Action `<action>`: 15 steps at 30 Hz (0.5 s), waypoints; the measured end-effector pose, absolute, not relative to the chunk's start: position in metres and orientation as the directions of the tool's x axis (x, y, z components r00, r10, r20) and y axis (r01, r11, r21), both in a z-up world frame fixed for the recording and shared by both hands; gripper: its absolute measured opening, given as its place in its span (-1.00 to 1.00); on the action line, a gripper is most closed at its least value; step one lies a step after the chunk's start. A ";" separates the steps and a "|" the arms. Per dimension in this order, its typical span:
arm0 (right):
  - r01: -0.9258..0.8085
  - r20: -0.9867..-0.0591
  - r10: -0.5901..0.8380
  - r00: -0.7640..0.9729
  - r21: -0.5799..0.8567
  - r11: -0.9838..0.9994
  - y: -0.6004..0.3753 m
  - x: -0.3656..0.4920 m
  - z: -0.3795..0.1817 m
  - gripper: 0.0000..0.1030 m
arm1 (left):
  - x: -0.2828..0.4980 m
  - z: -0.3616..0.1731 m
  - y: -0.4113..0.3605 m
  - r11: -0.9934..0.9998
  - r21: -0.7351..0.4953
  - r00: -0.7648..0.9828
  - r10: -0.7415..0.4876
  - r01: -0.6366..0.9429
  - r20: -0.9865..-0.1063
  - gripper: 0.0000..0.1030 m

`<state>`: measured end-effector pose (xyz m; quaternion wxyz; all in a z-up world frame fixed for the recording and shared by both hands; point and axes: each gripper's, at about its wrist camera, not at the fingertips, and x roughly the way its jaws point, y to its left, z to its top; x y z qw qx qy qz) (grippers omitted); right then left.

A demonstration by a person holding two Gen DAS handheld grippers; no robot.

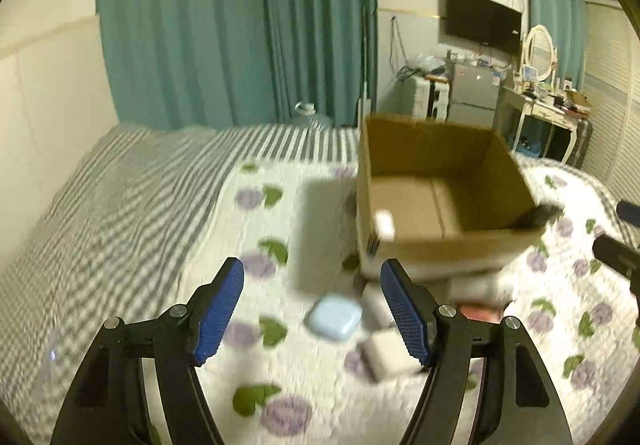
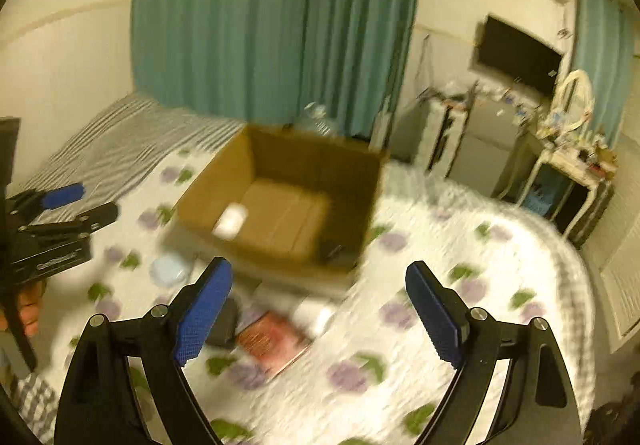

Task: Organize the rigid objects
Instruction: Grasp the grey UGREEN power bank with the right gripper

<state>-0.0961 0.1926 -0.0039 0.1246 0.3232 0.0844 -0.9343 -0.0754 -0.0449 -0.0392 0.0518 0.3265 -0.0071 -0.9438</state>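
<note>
An open cardboard box (image 1: pixel 416 245) stands on the bed; it also shows in the right wrist view (image 2: pixel 344 181). A small white object (image 2: pixel 231 221) and a dark object (image 2: pixel 334 249) lie inside it. My left gripper (image 1: pixel 312 269) is open and empty above a light blue case (image 1: pixel 334 316) and a white block (image 1: pixel 386 355). My right gripper (image 2: pixel 320 277) is open and empty above a red booklet (image 2: pixel 272 341) and a black object (image 2: pixel 222 325). The blue case also shows in the right wrist view (image 2: pixel 168 271). Both views are blurred.
The bed has a floral quilt (image 2: pixel 400 345) and a striped sheet (image 1: pixel 100 197). Teal curtains (image 1: pixel 240 25) hang behind. A fridge (image 1: pixel 474 91), a dressing table (image 1: pixel 548 113) and a TV (image 1: pixel 482 21) stand at the right.
</note>
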 end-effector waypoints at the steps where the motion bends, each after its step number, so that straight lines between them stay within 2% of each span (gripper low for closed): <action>1: 0.297 -0.637 -0.189 -0.747 -0.066 -0.953 0.187 -0.094 -0.012 0.72 | -0.072 -0.049 -0.045 -0.994 0.048 -0.778 -0.105 0.096 -0.620 0.43; 6: 0.345 -0.709 -0.198 -0.676 -0.067 -0.936 0.157 -0.099 -0.065 0.72 | -0.073 -0.092 -0.041 -0.992 0.106 -0.751 -0.126 0.074 -0.649 0.43; 11: 0.383 -0.776 -0.219 -0.591 -0.031 -0.923 0.140 -0.112 -0.113 0.70 | -0.084 -0.107 -0.054 -0.995 0.048 -0.726 -0.095 0.086 -0.681 0.43; 15: 0.403 -0.806 -0.230 -0.545 -0.011 -0.915 0.129 -0.130 -0.137 0.40 | -0.087 -0.114 -0.059 -0.994 0.050 -0.713 -0.107 0.101 -0.693 0.43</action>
